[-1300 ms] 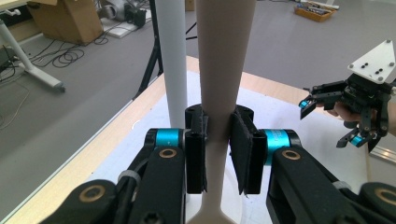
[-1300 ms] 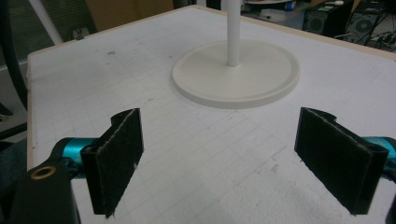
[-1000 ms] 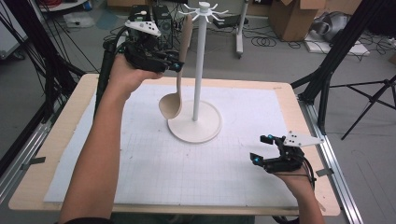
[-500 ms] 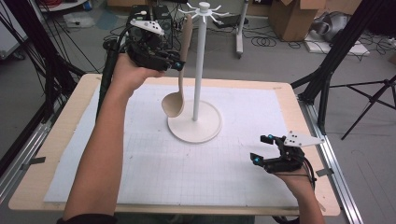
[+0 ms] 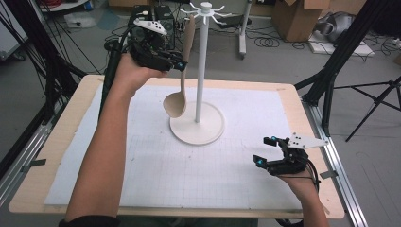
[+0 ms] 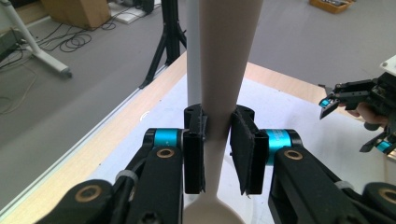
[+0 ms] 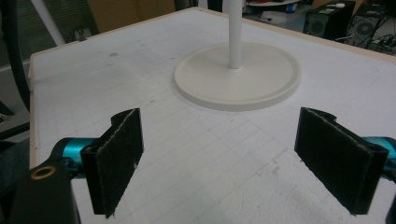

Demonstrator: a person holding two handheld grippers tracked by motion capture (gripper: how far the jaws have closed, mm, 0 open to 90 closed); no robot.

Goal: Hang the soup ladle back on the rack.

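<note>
Beige ladle (image 5: 176,104) clamped at mid-handle by left gripper (image 5: 181,65): jaws nearly closed, pads pressed on both sides of the handle. Held bowl-down in the air, just beside the pole of the white hook stand (image 5: 200,71), with the bowl above the rim of the round base (image 5: 196,126) and the handle tip level with the hook crown (image 5: 207,9).

Judged step: hanging the ladle on a prong of the crown. Cannot tell whether the handle end already sits on a prong.

Next move:
- Check that the handle end is engaged on a prong.
- If free, raise, shift toward the nearest prong, then lower.
- Ease the jaws apart only with the weight on the prong.
- Withdraw sideways, clear of handle and pole.

Right gripper (image 5: 263,151): jaws wide apart, nothing between them, low over the white gridded mat (image 5: 189,182) near the right side of the wooden table (image 5: 71,137), well apart from the stand.

Obstructions: pole close behind the handle, and neighbouring prongs. Off the table: cardboard boxes (image 5: 298,19), floor cables (image 5: 269,41), black tripod legs (image 5: 369,104). None in the likely path.
</note>
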